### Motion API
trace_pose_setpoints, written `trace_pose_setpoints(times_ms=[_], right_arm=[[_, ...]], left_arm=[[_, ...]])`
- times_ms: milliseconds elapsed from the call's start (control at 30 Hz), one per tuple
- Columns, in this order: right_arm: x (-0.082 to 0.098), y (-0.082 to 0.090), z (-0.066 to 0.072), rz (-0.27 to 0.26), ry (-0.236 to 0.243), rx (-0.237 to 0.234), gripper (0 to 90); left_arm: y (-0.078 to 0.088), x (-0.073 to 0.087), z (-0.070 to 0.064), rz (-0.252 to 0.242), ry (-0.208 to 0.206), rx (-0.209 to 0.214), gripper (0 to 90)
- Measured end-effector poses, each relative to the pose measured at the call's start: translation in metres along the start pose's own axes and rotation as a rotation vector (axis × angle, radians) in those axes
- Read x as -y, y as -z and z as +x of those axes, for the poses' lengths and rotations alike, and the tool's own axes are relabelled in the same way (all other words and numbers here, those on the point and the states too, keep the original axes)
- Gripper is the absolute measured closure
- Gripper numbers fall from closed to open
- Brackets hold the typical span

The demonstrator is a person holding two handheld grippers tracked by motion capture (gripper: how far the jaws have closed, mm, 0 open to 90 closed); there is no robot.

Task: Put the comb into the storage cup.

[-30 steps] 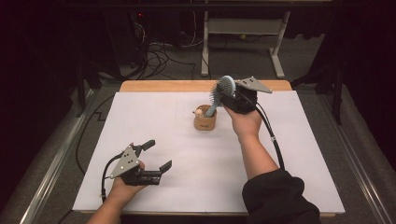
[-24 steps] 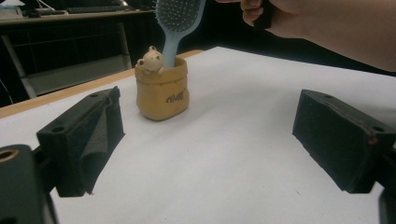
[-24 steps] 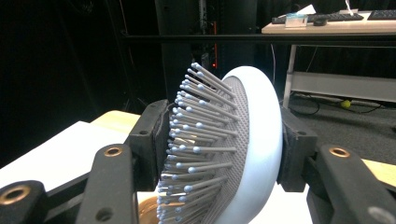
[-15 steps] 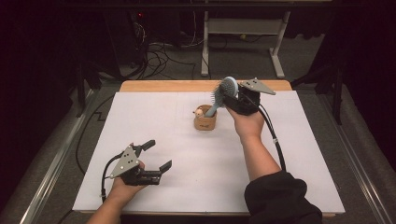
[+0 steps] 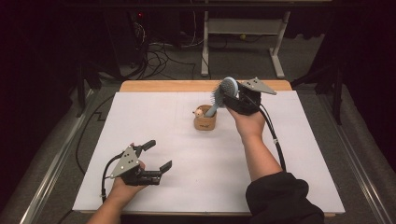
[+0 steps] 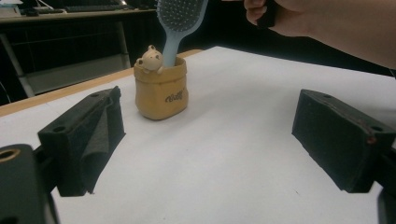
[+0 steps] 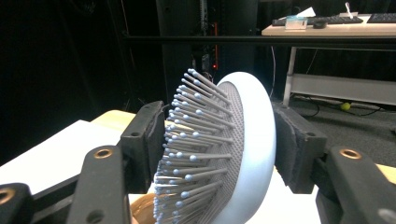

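Pale-blue plastic hairbrush [image 5: 223, 93] stands handle-down in tan ceramic sack-shaped pot [image 5: 205, 122] mid-worktop; our right tongs [image 7: 219, 149], just loosening, bracket its head. We should withdraw straight, avoiding bristles. Left tongs [image 5: 156, 156] rest apart.

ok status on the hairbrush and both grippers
Right gripper jaws just opening, light blue hairbrush head between them. Handle in tan pouch-shaped holder. Left gripper open, empty. Nothing in the way.

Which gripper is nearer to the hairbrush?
Right. The right gripper has its jaws on either side of the hairbrush head. The left gripper is far away, near the table's front edge.
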State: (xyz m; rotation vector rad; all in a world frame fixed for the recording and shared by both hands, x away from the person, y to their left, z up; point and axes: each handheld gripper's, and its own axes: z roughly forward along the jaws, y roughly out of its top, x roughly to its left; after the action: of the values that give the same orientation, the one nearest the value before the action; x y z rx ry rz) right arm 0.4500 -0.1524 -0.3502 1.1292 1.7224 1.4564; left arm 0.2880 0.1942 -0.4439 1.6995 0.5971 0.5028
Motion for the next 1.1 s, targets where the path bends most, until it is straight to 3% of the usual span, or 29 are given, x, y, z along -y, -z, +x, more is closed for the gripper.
trace_pose_setpoints(times_ms=[467,733,1100], right_arm=[[0.0021,-0.0030,-0.0003,0.022,-0.005,-0.027,30.5],[0.0031,0.0011,0.0055,0.033,0.021,-0.019,35.7],[0.0023,0.0065,0.0011,0.034,0.013,-0.030,25.2]], left_arm=[[-0.0007,0.0003,-0.0003,0.000,-0.001,0.003,10.1],[-0.0006,0.0001,-0.0004,-0.001,-0.002,0.003,10.2],[-0.0013,0.0000,-0.0014,0.003,-0.006,0.006,10.3]])
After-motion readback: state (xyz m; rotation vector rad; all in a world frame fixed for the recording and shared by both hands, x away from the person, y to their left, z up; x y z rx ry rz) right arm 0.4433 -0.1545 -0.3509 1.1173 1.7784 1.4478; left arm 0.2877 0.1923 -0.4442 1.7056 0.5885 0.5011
